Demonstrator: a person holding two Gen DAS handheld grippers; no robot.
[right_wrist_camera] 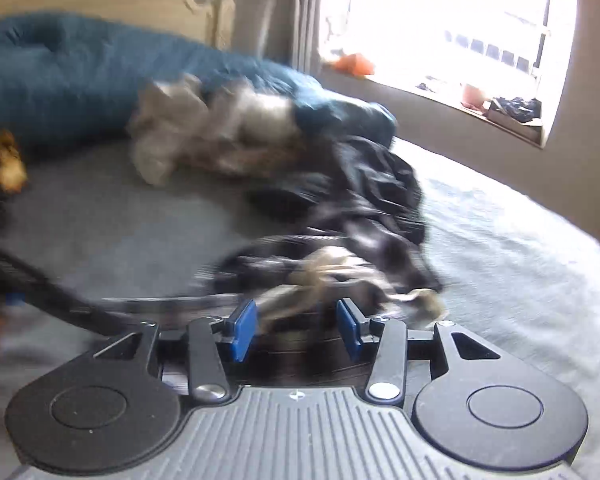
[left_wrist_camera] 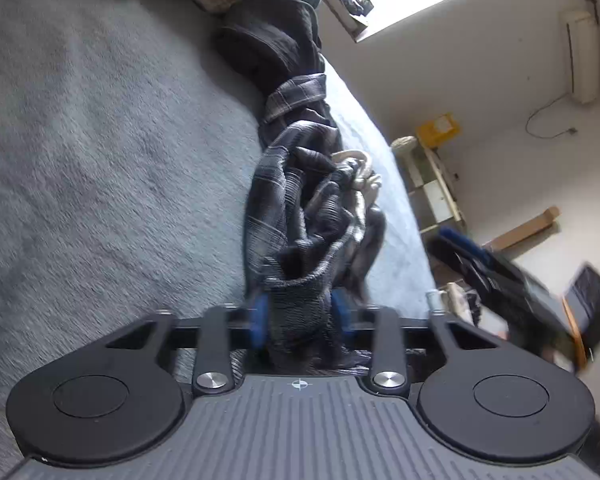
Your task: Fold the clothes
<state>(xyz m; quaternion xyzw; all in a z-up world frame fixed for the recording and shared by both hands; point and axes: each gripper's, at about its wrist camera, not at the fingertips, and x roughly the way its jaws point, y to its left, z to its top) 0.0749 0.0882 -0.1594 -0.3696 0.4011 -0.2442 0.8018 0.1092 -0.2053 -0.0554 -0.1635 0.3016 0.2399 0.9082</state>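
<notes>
A dark plaid garment (left_wrist_camera: 300, 200) lies bunched in a long heap on the grey bed (left_wrist_camera: 100, 160). My left gripper (left_wrist_camera: 301, 318) is shut on its near end, with a thick fold of the cloth squeezed between the blue pads (left_wrist_camera: 260, 320). In the right wrist view the same plaid garment (right_wrist_camera: 339, 264) is blurred, with a pale drawstring (right_wrist_camera: 315, 268) showing in it. My right gripper (right_wrist_camera: 296, 330) stands open just in front of that heap, and its blue pads (right_wrist_camera: 242, 330) are apart and press on nothing.
A black garment (left_wrist_camera: 272, 40) lies beyond the plaid one. A blue duvet (right_wrist_camera: 80, 76) and a grey-beige bundle (right_wrist_camera: 188, 128) lie at the bed's far side under a bright window (right_wrist_camera: 439, 20). Off the bed's edge stand shelves (left_wrist_camera: 435, 184) and clutter.
</notes>
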